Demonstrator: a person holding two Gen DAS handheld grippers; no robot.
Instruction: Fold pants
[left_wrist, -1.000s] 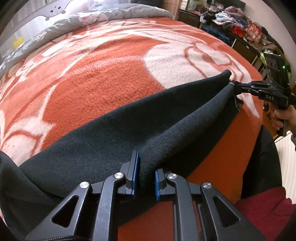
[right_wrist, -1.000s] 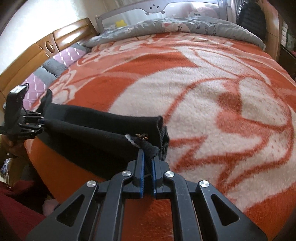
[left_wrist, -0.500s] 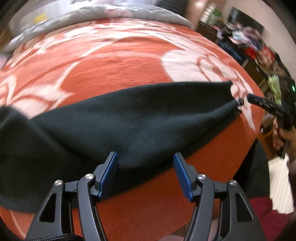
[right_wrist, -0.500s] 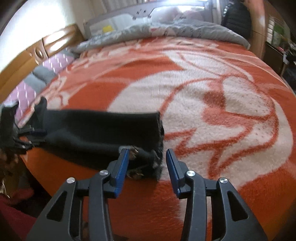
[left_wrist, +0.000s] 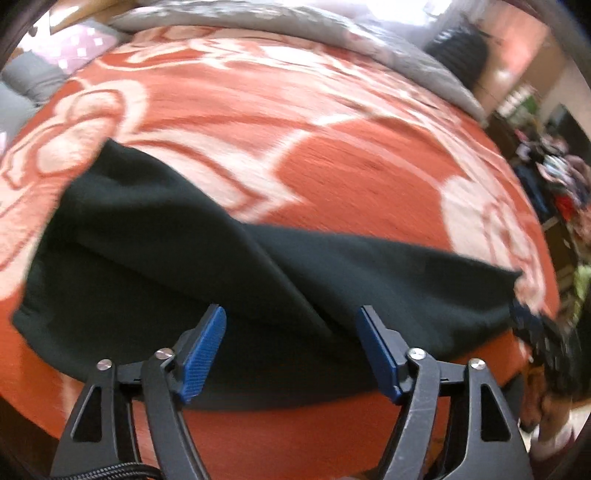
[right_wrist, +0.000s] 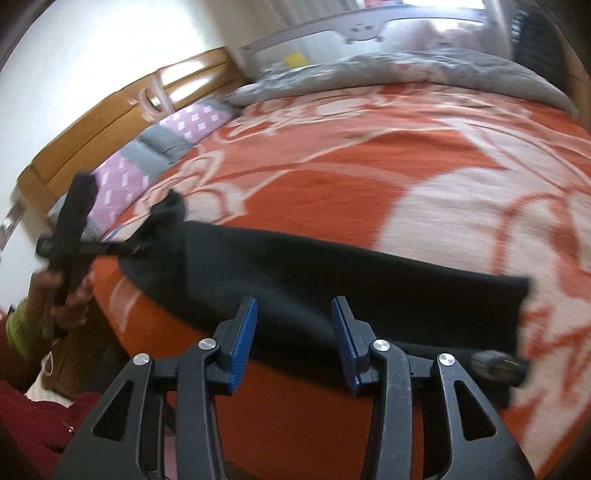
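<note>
The black pants lie flat along the near edge of the bed, folded lengthwise into a long strip; they also show in the right wrist view. My left gripper is open and empty just above the pants' near edge, toward the wider waist end. My right gripper is open and empty over the near edge, toward the leg end. The left gripper appears blurred at the far left of the right wrist view. The right gripper appears blurred at the right of the left wrist view.
The bed carries an orange and white patterned blanket with a grey duvet at the far side. A wooden headboard and pillows stand at the left. Cluttered furniture stands at the right beyond the bed.
Both grippers were shut on the pants a second ago, stretching them. They opened and let go; the pants now lie on the bed. Both grippers have swung toward the left.
</note>
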